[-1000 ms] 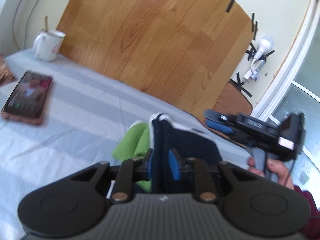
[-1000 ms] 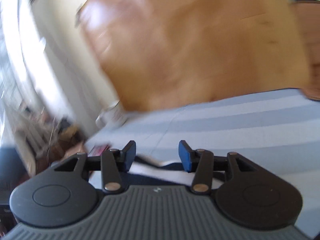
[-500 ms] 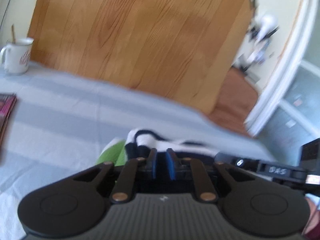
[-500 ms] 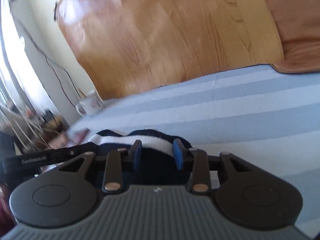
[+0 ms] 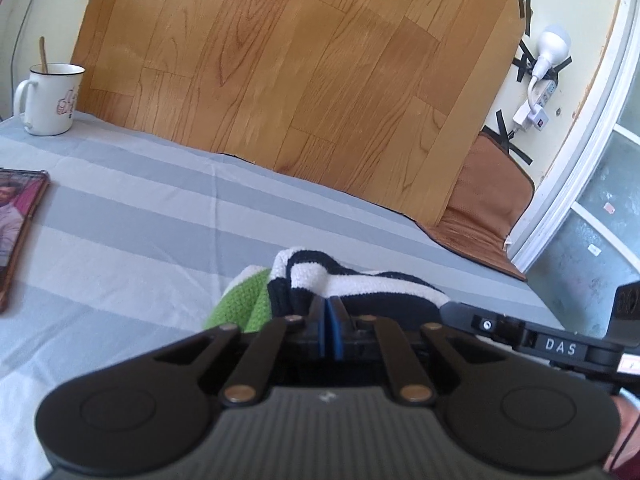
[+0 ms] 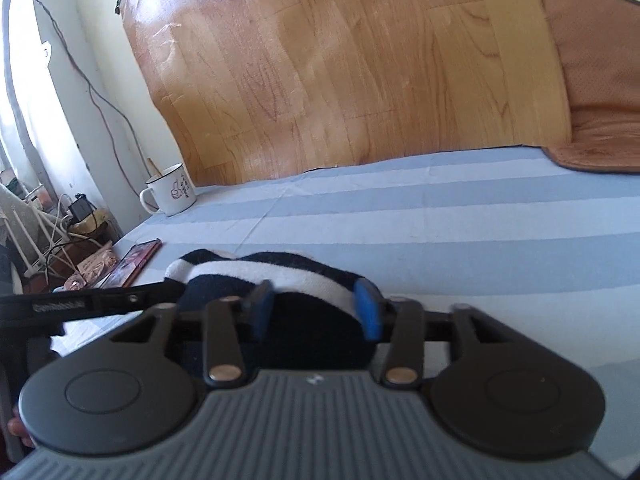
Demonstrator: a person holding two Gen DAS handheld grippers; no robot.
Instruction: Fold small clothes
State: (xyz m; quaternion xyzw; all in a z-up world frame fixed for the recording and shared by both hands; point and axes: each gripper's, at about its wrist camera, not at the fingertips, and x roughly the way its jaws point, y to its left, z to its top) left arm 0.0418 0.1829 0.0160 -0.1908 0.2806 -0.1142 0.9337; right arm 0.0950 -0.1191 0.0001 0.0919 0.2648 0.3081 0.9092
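Lowered since the earlier frame, the navy-and-white striped knitted garment (image 5: 360, 280) lies on the striped grey-blue bed sheet (image 5: 140, 220), green knit (image 5: 244, 304) at 9 o'clock. Left gripper (image 5: 329, 330) fingers pinch it; right gripper (image 6: 316, 312) fingers just opened around it.

The striped sheet (image 6: 460, 216) is bare and flat beyond the bunched navy and white knit (image 5: 360, 280) and off to its right side, so a hand could slide there easily. On the left side the way is tighter: a green knit (image 5: 244, 304) lies right against the navy one, a phone (image 5: 16, 232) lies flat farther out, and a white mug (image 5: 50, 98) stands in the far corner. The wooden board (image 5: 300, 68) and a brown cushion (image 5: 488, 212) close off the back, and the right gripper (image 6: 316, 312) and left gripper (image 5: 330, 326) crowd in close together over the navy knit.
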